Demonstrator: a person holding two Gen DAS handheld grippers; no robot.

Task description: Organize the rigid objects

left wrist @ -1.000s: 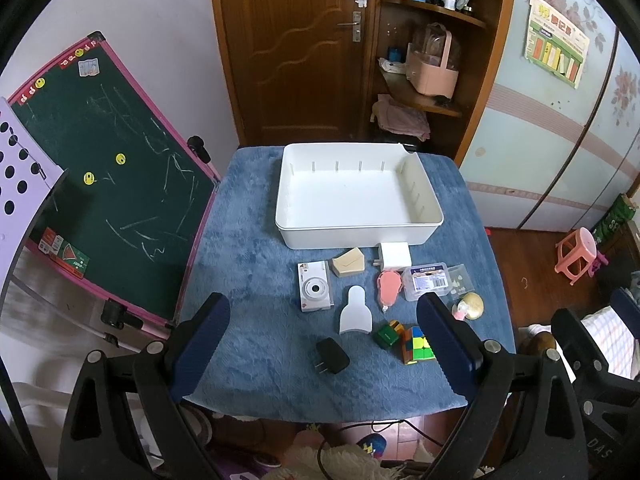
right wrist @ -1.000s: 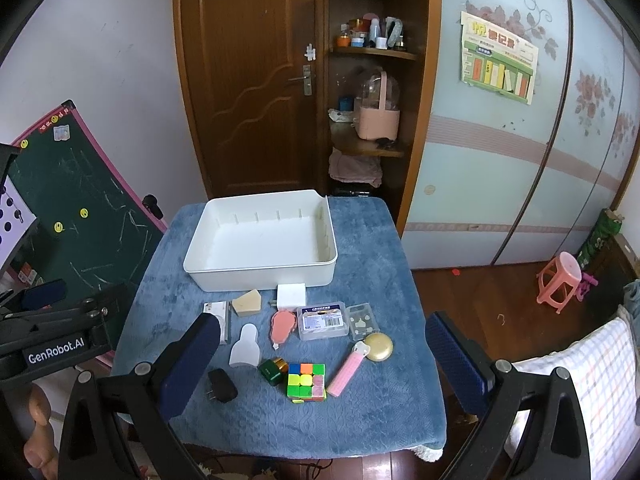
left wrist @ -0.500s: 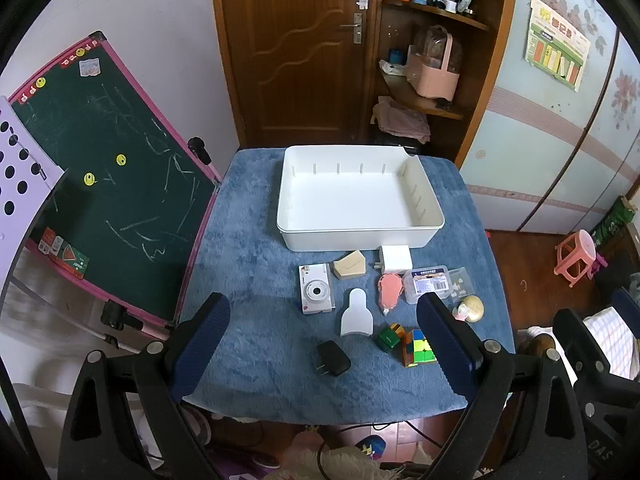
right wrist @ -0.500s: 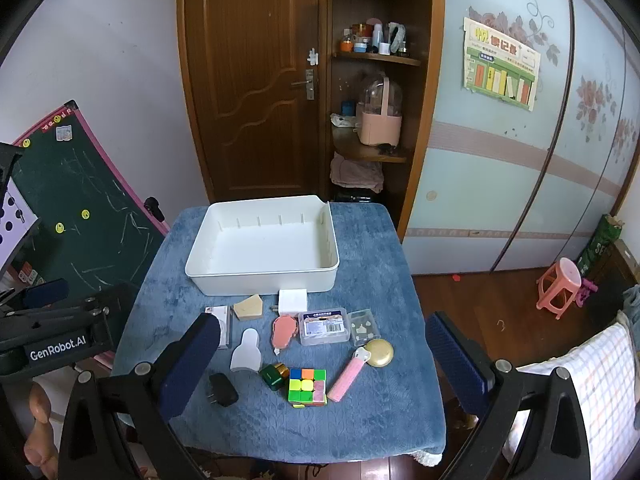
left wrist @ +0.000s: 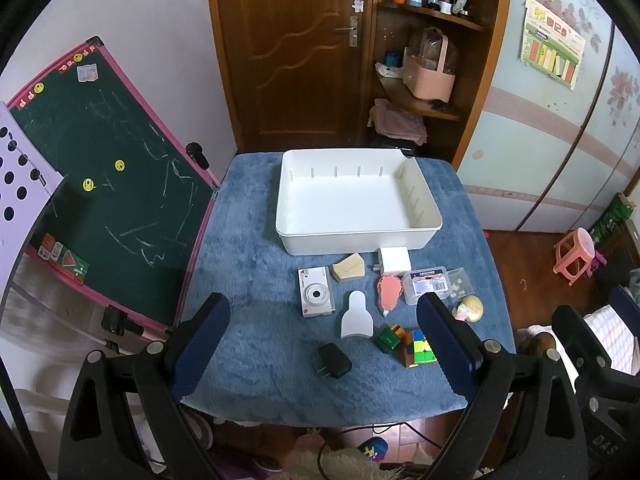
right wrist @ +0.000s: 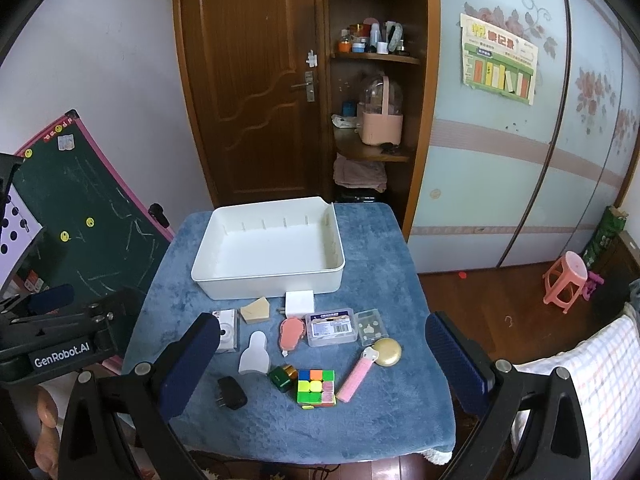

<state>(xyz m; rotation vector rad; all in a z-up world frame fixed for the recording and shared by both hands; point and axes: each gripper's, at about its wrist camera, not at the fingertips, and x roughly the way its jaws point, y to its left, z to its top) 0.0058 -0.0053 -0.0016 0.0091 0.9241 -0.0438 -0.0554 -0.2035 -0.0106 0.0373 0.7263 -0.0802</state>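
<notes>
Blue-padded left hand-held gripper [left wrist: 322, 344] spread wide, empty, above table; right hand-held gripper [right wrist: 322, 364] likewise, white tray [right wrist: 272, 284] ahead

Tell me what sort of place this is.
Most likely a room in a home, perhaps a child's or family room. Signs: a brown wooden door, a pink-framed green children's chalkboard, a small pink plastic stool, and a low table under a blue plush cloth.

Matt white plastic tray [left wrist: 356, 236] on plush blue cloth [left wrist: 248, 264]; round gold case [right wrist: 386, 352] seems glossy metal.
</notes>
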